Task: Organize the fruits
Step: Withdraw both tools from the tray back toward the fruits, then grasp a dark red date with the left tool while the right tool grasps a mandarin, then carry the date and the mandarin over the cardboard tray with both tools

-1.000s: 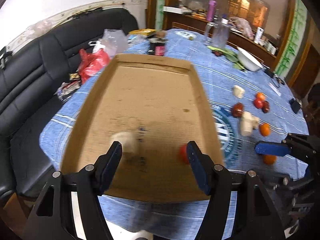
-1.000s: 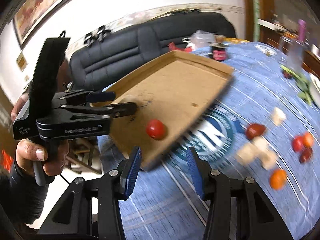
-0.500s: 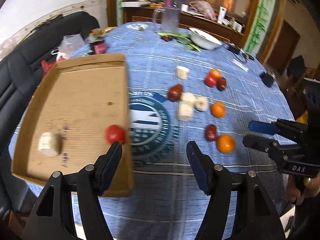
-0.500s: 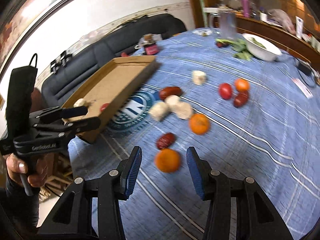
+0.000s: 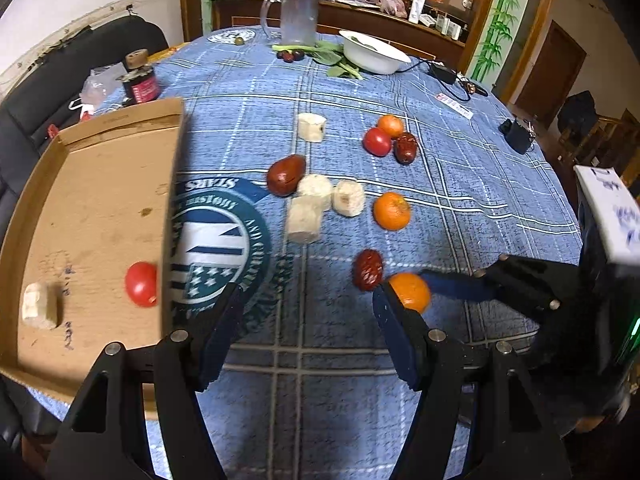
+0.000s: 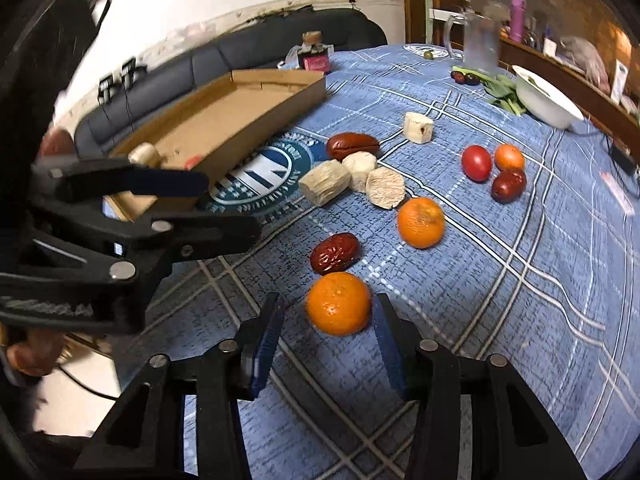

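Blue-checked cloth covers the counter (image 6: pixel 520 280). At 9 o'clock the cardboard tray (image 5: pixel 92 200) holds only a tomato (image 5: pixel 141 284) and one pale chunk (image 5: pixel 39 311); about a dozen fruits lie outside it. Right gripper (image 6: pixel 326 334) is closing around the nearest orange (image 6: pixel 338 303), one pad not yet touching. Left gripper (image 5: pixel 306 334) hangs wide, empty.

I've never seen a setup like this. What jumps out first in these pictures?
Bright fruit scattered over a blue checked tablecloth: oranges, red tomatoes, dark dates and pale chunks. The right gripper is closing on the nearest orange, which sits between its blue pads, the right one already on the peel. At the table's left edge a cardboard tray already holds one tomato and one pale chunk, while the left gripper hangs open over bare cloth.
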Action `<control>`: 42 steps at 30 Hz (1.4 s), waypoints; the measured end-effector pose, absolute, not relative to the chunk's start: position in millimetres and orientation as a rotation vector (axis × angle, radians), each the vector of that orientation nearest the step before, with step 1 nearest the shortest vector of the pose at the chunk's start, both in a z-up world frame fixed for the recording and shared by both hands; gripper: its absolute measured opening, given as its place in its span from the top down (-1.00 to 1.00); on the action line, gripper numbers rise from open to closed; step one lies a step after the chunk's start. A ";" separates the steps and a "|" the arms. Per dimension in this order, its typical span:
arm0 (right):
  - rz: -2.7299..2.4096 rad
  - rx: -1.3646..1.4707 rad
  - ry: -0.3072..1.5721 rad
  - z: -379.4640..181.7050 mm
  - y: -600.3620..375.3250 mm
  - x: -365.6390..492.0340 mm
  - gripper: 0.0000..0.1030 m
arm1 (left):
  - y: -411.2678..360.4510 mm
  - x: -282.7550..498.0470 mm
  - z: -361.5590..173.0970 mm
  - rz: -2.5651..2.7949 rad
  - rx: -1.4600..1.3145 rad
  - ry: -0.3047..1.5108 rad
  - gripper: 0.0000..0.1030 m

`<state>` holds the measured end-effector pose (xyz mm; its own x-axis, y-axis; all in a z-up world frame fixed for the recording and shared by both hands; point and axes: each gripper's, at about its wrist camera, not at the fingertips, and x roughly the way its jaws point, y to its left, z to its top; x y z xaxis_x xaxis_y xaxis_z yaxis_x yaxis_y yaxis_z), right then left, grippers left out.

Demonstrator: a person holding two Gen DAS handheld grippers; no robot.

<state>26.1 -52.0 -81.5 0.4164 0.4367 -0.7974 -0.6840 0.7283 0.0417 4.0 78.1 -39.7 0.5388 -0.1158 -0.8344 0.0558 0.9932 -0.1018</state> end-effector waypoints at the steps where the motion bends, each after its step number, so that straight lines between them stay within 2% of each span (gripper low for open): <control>1: 0.728 -0.298 0.895 -79.9 -55.3 25.8 0.38 | 74.7 6.4 -40.3 -0.109 -0.062 0.998 -0.28; 9: 0.640 -0.183 0.900 -62.2 -116.0 25.0 0.38 | 33.9 31.1 -64.8 -0.148 0.016 1.032 -0.28; 11: 0.617 -0.143 0.903 -58.6 -129.9 26.5 0.38 | 28.0 35.1 -72.3 -0.149 0.024 1.045 0.02; 12: 0.614 -0.129 0.904 -56.7 -133.8 27.5 0.38 | 25.9 37.4 -77.8 -0.154 0.021 1.060 0.41; 14: 0.605 -0.110 0.898 -52.9 -139.7 27.7 0.38 | 23.8 36.2 -77.2 -0.138 0.042 1.039 0.64; 42: 0.738 -0.166 0.845 -27.8 -80.7 17.1 0.39 | 92.2 -4.2 -32.7 -0.002 -0.004 0.910 0.64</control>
